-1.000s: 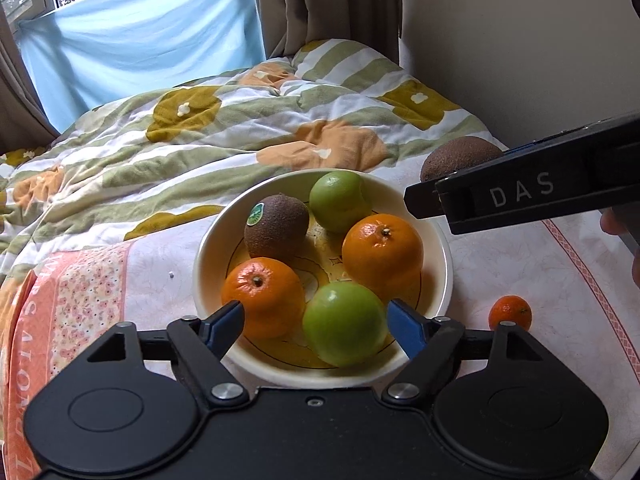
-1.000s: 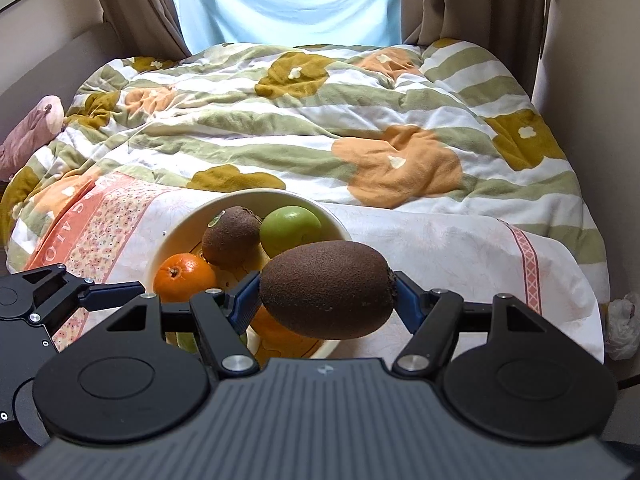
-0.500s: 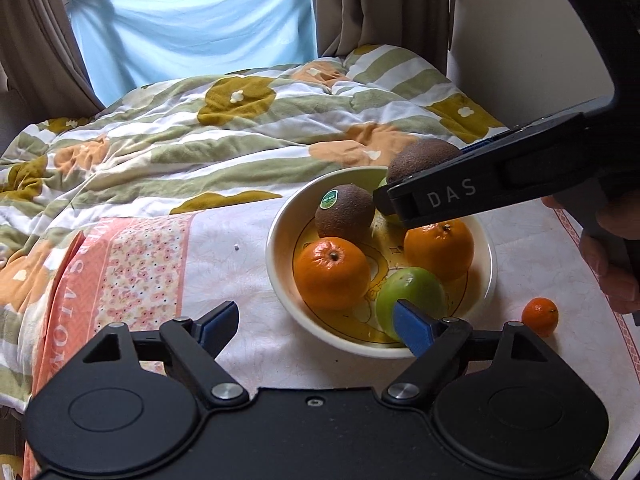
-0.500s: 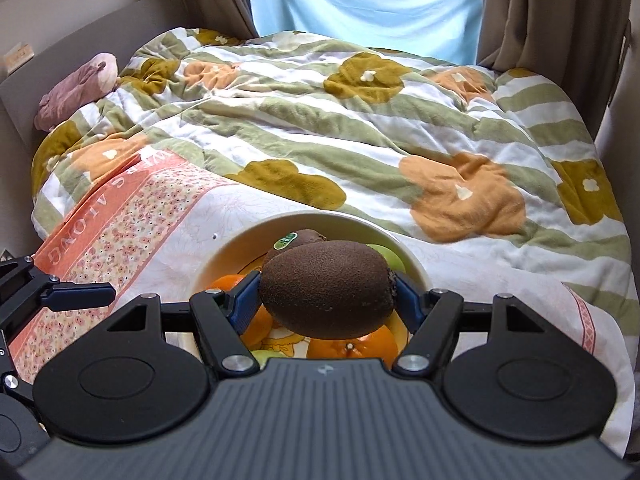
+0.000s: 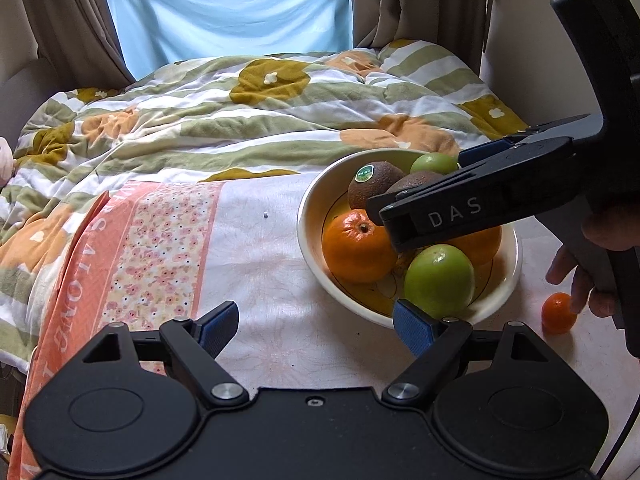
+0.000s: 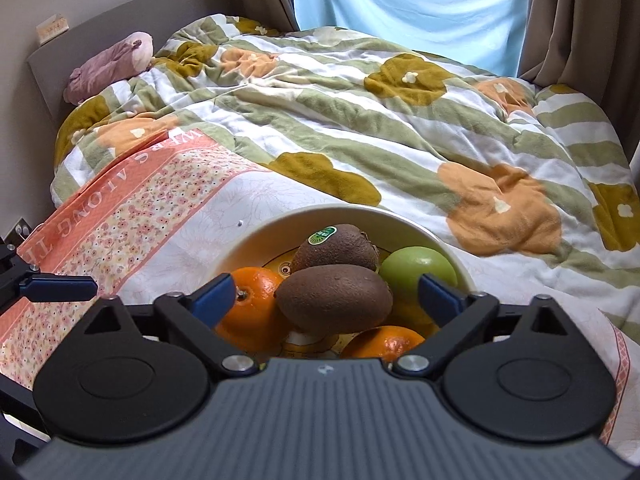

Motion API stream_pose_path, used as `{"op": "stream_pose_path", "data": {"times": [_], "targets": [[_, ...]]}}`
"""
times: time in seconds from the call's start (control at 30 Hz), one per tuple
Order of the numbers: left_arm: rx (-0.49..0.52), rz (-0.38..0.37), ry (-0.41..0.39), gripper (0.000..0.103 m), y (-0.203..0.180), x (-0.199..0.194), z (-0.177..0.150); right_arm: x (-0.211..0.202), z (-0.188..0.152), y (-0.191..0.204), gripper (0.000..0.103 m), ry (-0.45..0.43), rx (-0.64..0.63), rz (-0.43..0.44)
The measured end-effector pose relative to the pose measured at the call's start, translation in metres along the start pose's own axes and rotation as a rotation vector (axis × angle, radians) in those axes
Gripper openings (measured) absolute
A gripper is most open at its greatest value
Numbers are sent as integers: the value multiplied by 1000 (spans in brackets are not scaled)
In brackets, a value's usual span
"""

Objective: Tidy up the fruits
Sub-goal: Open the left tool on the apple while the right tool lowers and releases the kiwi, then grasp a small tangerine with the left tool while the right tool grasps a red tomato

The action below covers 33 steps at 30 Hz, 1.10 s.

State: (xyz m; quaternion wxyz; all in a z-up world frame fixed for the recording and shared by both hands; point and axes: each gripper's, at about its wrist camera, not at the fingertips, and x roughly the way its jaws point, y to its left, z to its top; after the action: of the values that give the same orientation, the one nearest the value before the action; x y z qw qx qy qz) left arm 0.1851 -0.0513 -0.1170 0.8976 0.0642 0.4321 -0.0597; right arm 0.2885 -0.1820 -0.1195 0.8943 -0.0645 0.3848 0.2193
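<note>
Right gripper (image 6: 326, 298): over the bowl (image 6: 256, 236), jaws just sprung wide, pads clear of the kiwi (image 6: 334, 298), which sits between them among the other fruit. Best lifted straight back so neither pad nudges it. Left gripper (image 5: 316, 320): open, empty, near the bowl's rim. Mandarin (image 5: 557, 313): on the cloth beside the bowl, not yet gathered, partly behind fingers (image 5: 580, 284). Whether the kiwi has fully settled cannot be told. Beyond: quilt (image 6: 360, 120).

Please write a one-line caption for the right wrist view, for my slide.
Right gripper, jaws just opened, releases a kiwi into the fruit bowl.
</note>
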Motion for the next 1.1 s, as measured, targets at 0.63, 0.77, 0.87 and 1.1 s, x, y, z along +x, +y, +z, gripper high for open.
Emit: {"op": "stream_pose_path", "data": {"times": [0.63,0.77,0.87,1.1], "targets": [[31,-36,-104,88,10,-47,7,-86,0,5,103,-85,72,-105],[39,-54,-137,88,15,-68,8,-117,-2,14,103,-94,84,-137],[42,-81,-160,88,20,-82,7,-138,-6,19,103,-93,112,-165],[92,-131,-188,88,22,-108,-2,-185,-32,30,103,-100,192,-238]]}}
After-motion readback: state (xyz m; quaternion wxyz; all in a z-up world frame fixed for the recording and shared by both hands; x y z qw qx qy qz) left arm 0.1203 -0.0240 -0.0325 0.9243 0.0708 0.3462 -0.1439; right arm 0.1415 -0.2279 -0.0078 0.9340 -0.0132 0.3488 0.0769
